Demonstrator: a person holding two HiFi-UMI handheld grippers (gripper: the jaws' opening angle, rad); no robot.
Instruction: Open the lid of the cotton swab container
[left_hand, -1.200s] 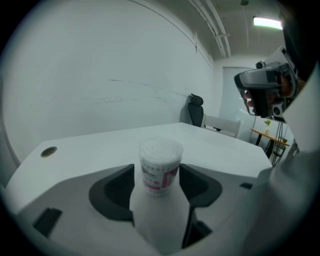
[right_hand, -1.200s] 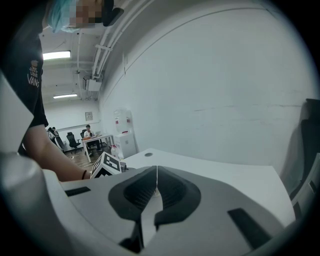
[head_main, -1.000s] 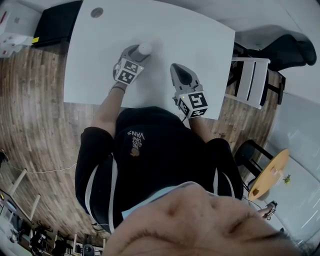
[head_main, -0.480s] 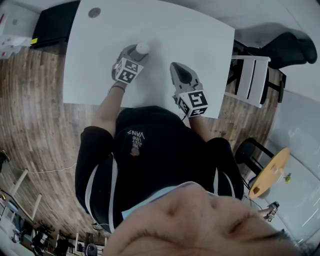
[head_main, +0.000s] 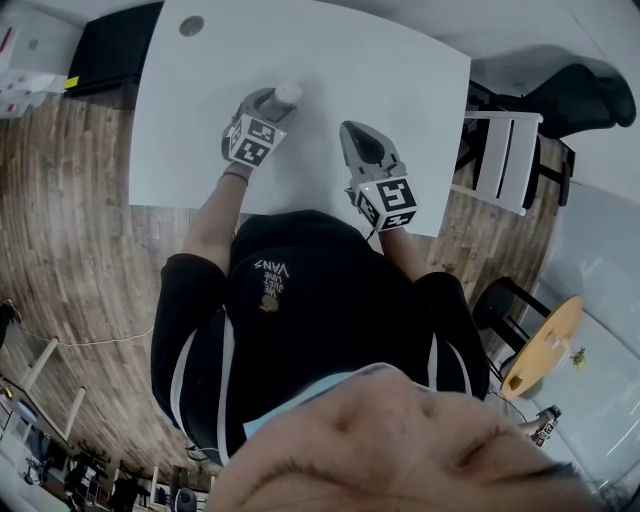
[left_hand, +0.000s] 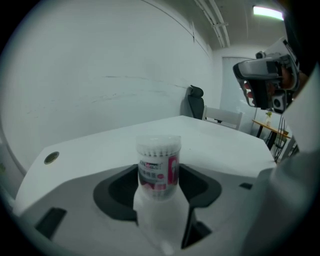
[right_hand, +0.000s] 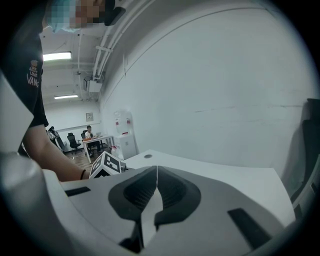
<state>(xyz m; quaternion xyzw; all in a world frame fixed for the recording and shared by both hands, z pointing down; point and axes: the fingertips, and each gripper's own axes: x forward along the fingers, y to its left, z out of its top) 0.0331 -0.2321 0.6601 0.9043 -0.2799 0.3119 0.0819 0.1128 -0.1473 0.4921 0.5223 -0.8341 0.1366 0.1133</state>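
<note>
Change since earlier: almost none; both grippers kept to the same spots over the table, container between the left jaws as before.
Left gripper (head_main: 274, 101) (left_hand: 159, 187): clamped on the cotton swab container, jaws pressed to its two sides low on the body, nose tilted down toward the table.
Cotton swab container (head_main: 288, 94) (left_hand: 159, 167): upright between the left jaws, red and white label facing back along the tool, swab heads showing through the clear upper part; base blurred, contact with the table not readable.
Lid (left_hand: 159, 142): still seated on top of the container, above the jaws.
Right gripper (head_main: 357, 139) (right_hand: 156, 175): clenched tight on nothing, jaws meeting in a thin line; to the right of the left gripper, apart from the container.
Table (head_main: 400, 80) (left_hand: 225, 142) (right_hand: 225, 175): white, beneath both tools.
Round grommet (head_main: 191, 25) (left_hand: 51, 158): ahead and left of the left gripper, well apart.
</note>
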